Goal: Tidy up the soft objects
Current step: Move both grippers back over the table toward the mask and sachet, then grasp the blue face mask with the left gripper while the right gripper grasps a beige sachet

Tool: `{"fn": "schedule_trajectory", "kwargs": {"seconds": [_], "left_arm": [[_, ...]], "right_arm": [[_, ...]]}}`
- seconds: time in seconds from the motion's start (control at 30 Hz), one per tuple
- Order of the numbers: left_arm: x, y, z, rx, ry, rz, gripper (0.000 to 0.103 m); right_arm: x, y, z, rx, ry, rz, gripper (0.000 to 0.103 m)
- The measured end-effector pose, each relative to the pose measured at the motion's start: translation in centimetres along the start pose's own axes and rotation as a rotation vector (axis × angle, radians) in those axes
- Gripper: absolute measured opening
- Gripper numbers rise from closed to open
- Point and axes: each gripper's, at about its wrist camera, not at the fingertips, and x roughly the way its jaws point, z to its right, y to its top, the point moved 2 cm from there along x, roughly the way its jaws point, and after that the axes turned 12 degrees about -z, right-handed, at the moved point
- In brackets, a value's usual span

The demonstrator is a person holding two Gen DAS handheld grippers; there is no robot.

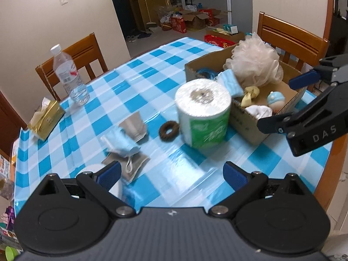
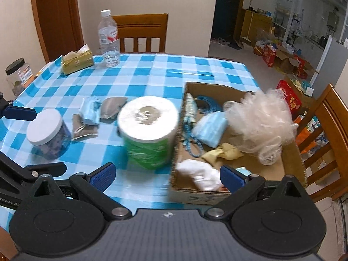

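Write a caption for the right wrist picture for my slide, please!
Open right gripper hovers before a toilet paper roll standing beside a cardboard box of soft things.

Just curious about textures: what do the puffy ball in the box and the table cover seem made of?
Puffy ball: looks like gathered nylon mesh, translucent and frilly, probably a bath pouf. Table cover: seems plastic or vinyl, glossy, with wrinkles catching reflections.

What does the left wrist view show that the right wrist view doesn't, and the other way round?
Only the left wrist view shows the brown ring beside the paper roll and the doll in the box. Only the right wrist view shows the whole white-lidded jar and a black-lidded jar. Both show the roll, box, loofah, masks on the table, bottle and tissue pack.
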Motion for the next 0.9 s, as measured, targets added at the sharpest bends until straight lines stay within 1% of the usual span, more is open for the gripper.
{"fn": "schedule_trajectory", "kwargs": {"seconds": [0.07,0.17,0.33,0.43,0.57,0.7,0.77,0.9], "left_arm": [[0.1,-0.4,-0.9,-0.004,-0.013,0.002,0.1],[0.3,-0.6,-1.9,-0.015,-0.009,0.0,0.1],[0.9,-0.3,-3.0,-0.042,0.022,-0.008,0.1],[1.4,0.2,-3.5,-0.08,0.059,-0.039,0.1],[2.2,1.0,-4.0,-0.101,0.092,-0.074,0.1],[2.7,1.9,-4.8,-0.13,0.106,-0.08,0.1],[3.0,2.4,-5.3,-0.144,0.101,-0.08,0.1],[4.2,3.4,-6.6,-0.174,0.064,-0.086,0.1]], "right_arm": [[-0.1,0.2,-1.2,-0.006,-0.006,-0.008,0.103],[-0.2,0.5,-2.9,-0.015,-0.007,-0.017,0.103],[-0.1,1.3,-4.8,-0.059,-0.001,-0.02,0.103],[0.1,2.0,-5.1,-0.104,0.026,-0.007,0.103],[0.7,2.9,-5.2,-0.177,0.069,0.016,0.103],[1.2,3.7,-5.0,-0.232,0.097,0.03,0.103],[1.4,4.2,-4.9,-0.256,0.117,0.036,0.103],[1.7,5.2,-4.8,-0.274,0.118,0.044,0.103]]}}
